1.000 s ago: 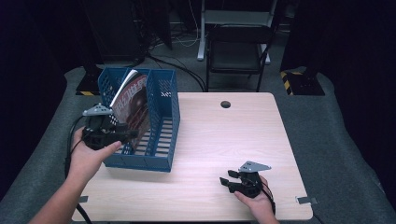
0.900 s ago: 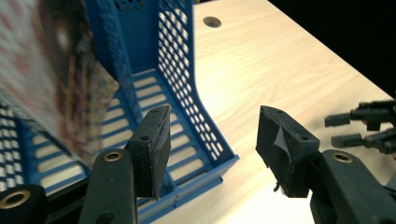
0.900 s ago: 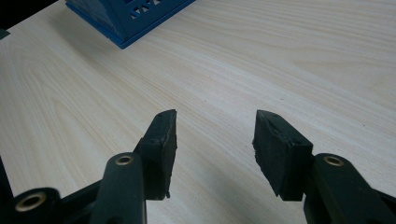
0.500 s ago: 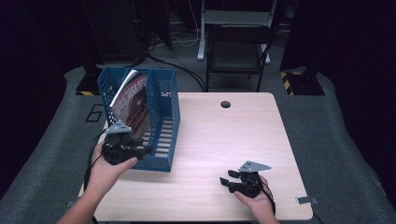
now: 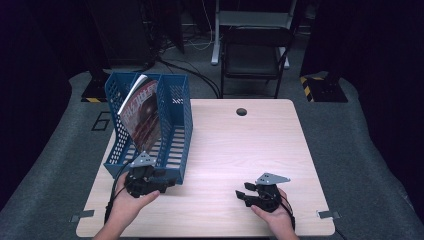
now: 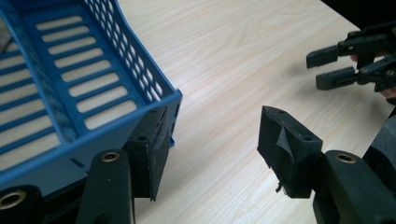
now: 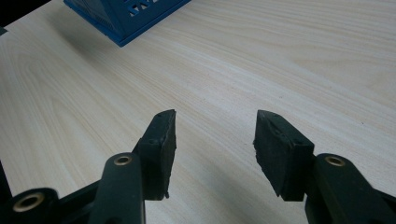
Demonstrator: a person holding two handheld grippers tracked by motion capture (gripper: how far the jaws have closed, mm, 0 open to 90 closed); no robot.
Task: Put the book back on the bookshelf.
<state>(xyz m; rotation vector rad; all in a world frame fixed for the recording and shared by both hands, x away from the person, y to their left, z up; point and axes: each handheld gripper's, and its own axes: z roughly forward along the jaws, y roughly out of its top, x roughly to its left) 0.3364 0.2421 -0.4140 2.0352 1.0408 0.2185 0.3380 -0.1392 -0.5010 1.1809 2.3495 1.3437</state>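
Dark room w/ grey carpet, a black metal chair [image 5: 255, 52] behind a pale wood-grain table [image 5: 240, 145]. On the table's left part stands a blue perforated plastic file rack [image 5: 165, 125], a magazine with a dark red cover [image 5: 142, 112] leaning inside it. Left gripper [image 5: 161, 182] sits low at the rack's near right corner; jaws apart, nothing clamped. In the left gripper view one pad [image 6: 154, 144] is right against the corner's outer wall, other pad over bare wood, well clear. Right gripper [image 5: 245, 192] rests on the table near the front edge, right of centre, well apart from the rack; jaws apart, only tabletop between them.
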